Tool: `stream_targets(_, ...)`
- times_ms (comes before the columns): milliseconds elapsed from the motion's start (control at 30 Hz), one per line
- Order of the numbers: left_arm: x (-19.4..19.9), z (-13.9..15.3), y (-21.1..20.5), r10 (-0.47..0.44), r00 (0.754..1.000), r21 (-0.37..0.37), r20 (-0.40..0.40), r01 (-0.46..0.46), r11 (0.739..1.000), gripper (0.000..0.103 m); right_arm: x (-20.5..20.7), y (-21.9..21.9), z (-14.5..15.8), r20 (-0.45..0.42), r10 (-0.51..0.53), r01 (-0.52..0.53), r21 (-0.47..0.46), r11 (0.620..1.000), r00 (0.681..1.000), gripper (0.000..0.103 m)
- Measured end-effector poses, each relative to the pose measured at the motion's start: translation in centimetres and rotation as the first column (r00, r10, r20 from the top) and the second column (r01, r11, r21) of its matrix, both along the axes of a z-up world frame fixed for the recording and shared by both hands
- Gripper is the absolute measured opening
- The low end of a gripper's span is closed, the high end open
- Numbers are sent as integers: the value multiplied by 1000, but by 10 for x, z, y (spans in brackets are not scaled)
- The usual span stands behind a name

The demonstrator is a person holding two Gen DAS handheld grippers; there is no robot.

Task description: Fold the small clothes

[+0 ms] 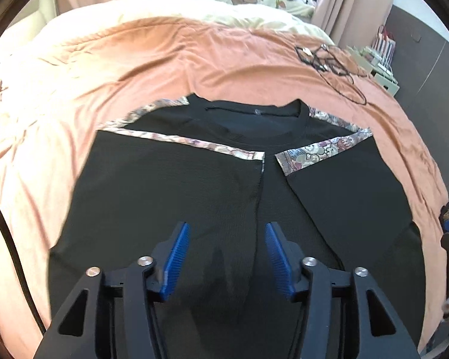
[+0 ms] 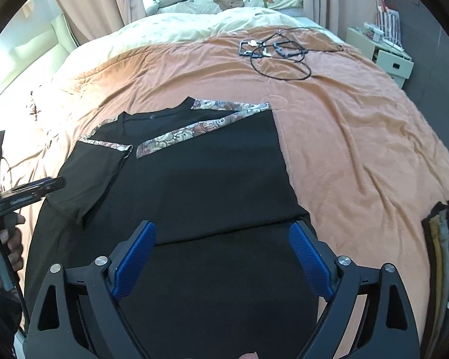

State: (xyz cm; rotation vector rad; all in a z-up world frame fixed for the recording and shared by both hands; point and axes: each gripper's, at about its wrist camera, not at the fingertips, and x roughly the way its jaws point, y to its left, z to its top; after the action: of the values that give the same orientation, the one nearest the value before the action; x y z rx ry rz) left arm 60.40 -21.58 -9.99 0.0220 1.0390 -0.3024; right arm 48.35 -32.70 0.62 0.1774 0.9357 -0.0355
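Observation:
A black shirt (image 1: 164, 185) with patterned trim lies flat on the orange blanket (image 1: 134, 59), collar at the far end. Both sleeves are folded in, so their trimmed cuffs (image 1: 314, 152) nearly meet at the middle. My left gripper (image 1: 227, 227) hangs open over the shirt's lower middle with nothing between its blue pads. In the right wrist view the shirt (image 2: 209, 179) has its right side folded over the body. My right gripper (image 2: 222, 227) is open above the fold's lower edge and holds nothing. A hand (image 2: 12, 239) carries the left gripper's body (image 2: 27, 193) at the left edge.
Black cables and small frames (image 2: 278, 51) lie on the blanket beyond the shirt, to the right. A pale bedside cabinet (image 2: 395, 62) stands by the dark wall. Pillows and soft toys (image 2: 227, 0) are piled at the head of the bed.

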Motion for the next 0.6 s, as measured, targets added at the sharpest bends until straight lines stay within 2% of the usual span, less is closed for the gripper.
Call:
stream_targets(33,-6,6,6,6,1000,-4,8,-6,1000,71,-5,3,4,4,1,-1,-4,1000,1000,91)
stream_targets(133,-23,25,22,25,999,-16,47,-24,1000,88,-17,10,14,17,10,-10,1,1000,1000,91)
stream_targets(200,-37,39,35,39,996,-27,77,-37,999,96,-27,16,21,24,13,-14,10,1000,1000,91)
stream_targets(600,-104,94,94,77,986,-48,147,-71,996,99,-80,32,53,64,26,-26,6,1000,998,91)
